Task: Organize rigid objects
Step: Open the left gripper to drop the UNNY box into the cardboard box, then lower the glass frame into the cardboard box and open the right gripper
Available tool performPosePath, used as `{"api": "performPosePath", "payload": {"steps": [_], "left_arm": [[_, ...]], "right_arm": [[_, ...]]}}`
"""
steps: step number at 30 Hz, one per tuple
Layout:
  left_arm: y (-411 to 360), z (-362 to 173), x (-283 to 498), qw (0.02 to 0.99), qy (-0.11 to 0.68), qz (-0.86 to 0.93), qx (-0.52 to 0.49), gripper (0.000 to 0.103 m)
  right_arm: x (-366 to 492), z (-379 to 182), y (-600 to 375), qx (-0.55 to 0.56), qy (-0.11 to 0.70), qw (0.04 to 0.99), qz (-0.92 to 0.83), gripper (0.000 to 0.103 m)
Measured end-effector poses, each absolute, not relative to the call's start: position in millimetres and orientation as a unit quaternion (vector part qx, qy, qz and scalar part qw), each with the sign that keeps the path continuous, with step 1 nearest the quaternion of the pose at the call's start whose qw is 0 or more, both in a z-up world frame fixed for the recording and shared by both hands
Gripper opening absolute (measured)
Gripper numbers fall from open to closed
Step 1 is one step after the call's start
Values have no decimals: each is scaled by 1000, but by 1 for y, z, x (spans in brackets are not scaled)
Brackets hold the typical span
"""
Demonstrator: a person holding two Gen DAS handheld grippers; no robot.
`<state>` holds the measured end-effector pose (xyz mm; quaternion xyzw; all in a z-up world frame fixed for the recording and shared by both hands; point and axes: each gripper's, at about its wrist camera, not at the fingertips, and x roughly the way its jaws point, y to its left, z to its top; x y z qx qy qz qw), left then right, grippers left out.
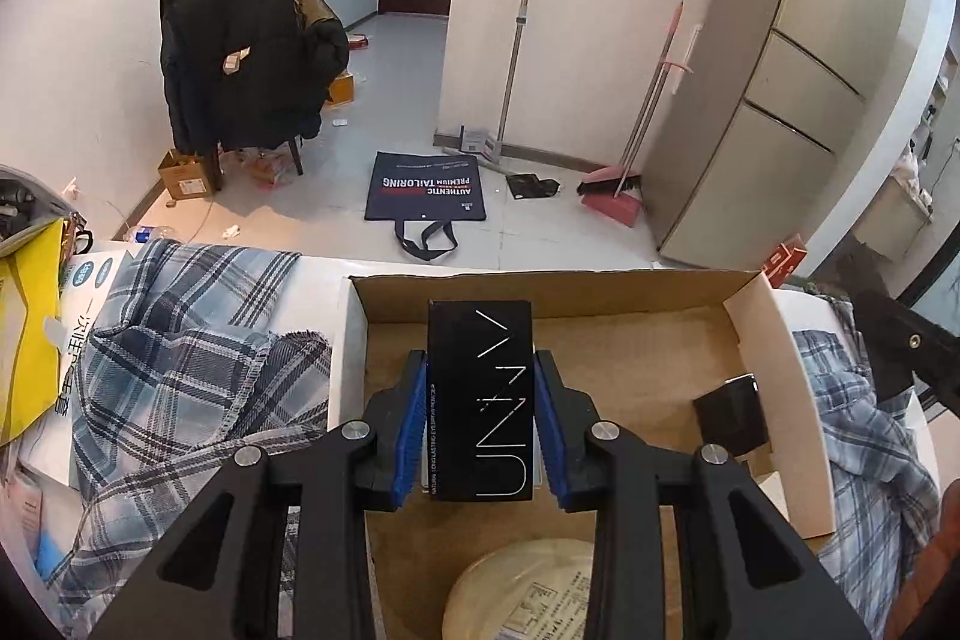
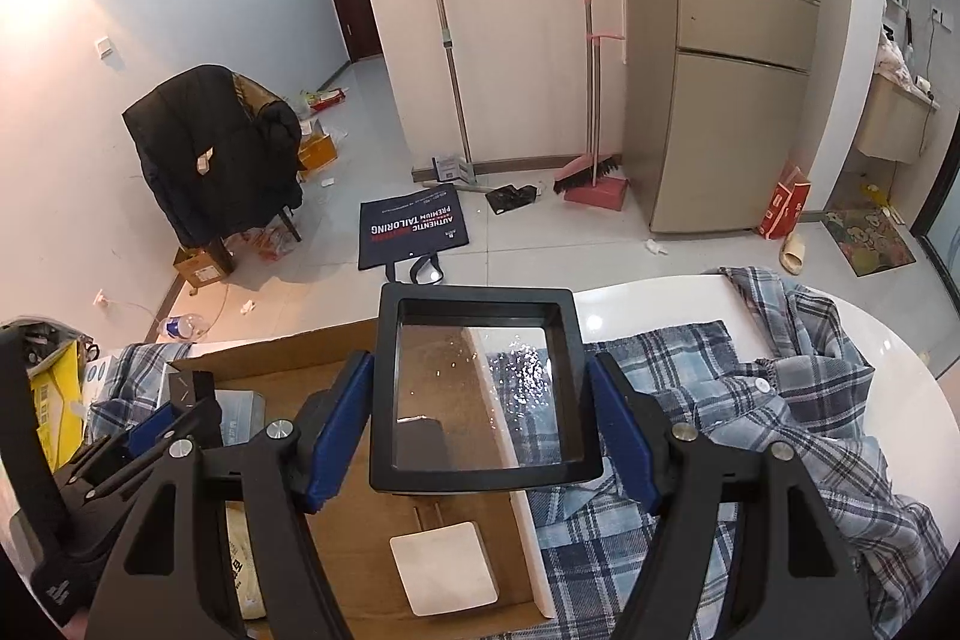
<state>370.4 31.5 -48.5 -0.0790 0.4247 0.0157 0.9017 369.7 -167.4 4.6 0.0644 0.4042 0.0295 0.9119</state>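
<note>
The left gripper (image 1: pixel 480 415) clamps a black box (image 1: pixel 480 400) above the cardboard box (image 1: pixel 540 289) on the desk (image 2: pixel 660 298). The right gripper (image 2: pixel 477 421) grips a black clear-windowed case (image 2: pixel 483 388) over the box's right wall. Beyond, a plaid shirt (image 2: pixel 750 400) lies to the right.

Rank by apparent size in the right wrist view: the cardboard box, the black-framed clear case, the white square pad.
1. cardboard box
2. black-framed clear case, though nearness to the camera inflates it
3. white square pad
</note>
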Motion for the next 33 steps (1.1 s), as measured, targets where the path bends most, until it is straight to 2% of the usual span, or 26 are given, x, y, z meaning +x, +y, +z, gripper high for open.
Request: {"api": "performPosePath", "payload": {"steps": [6,7,8,10,14,16,25,33], "left_arm": [[25,-40,370,907,417,6,-54,36],[23,-34,366,914,403,13,-46,42],[23,-27,362,919,390,19,-47,61],[28,-10,351,935,348,27,-67,81],[31,21,327,963,261,17,-69,82],[29,30,321,970,234,35,-49,88],[38,47,308,976,204,42,-68,88],[37,43,312,972,222,43,-65,88]], "right_arm": [[369,3,-163,72,402,911,53,70],[368,3,-163,79,400,911,60,70],[367,3,-163,84,397,912,64,70],[365,4,-161,89,389,914,74,70],[360,5,-146,73,376,918,100,70],[358,2,-137,63,375,918,116,70],[365,-36,-112,69,431,884,168,70],[359,-51,-82,30,444,874,198,70]]}}
